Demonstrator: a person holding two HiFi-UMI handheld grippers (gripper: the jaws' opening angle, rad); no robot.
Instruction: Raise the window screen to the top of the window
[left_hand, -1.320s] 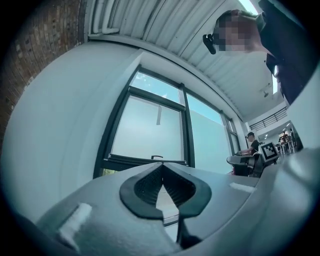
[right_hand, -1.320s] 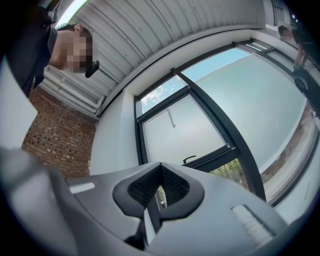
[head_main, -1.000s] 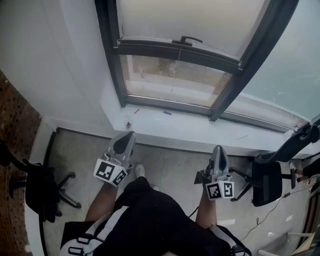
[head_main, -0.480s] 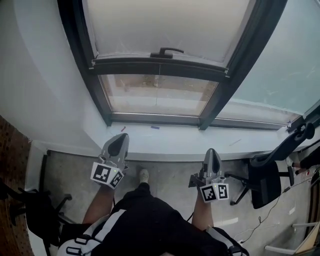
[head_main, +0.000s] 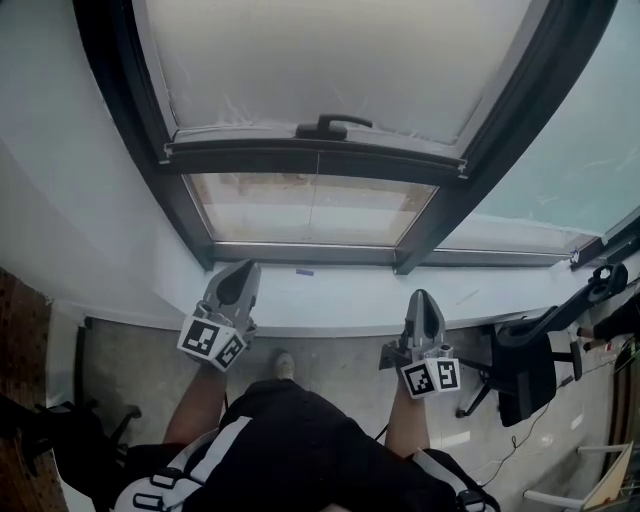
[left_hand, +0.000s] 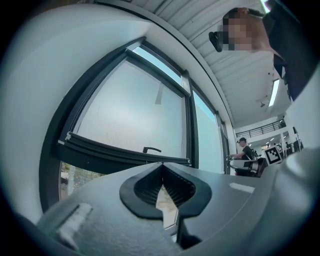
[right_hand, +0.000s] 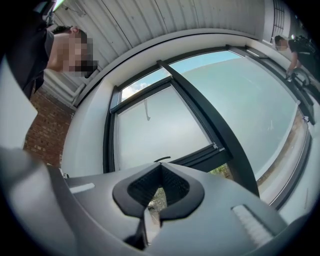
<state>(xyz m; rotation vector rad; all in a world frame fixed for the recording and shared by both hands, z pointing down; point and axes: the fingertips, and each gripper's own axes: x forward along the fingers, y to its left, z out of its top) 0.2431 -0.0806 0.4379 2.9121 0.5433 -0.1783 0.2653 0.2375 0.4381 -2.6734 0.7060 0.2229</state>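
Window screen, a pale frosted mesh panel (head_main: 320, 60) in a dark frame, is untouched: the left tool (head_main: 238, 280) and right tool (head_main: 421, 305), both clenched on nothing, have come forward to the white sill (head_main: 340, 292), nearer the window than a second ago. Its dark bottom rail (head_main: 250, 158) and black handle (head_main: 333, 125) sit low above clear glass (head_main: 310, 208), so I judge this the approach, lift still to come

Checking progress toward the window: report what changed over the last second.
The left gripper and right gripper moved forward, their tips reaching the window sill. Nothing was grasped. Both stayed shut and empty; the screen handle stays untouched.
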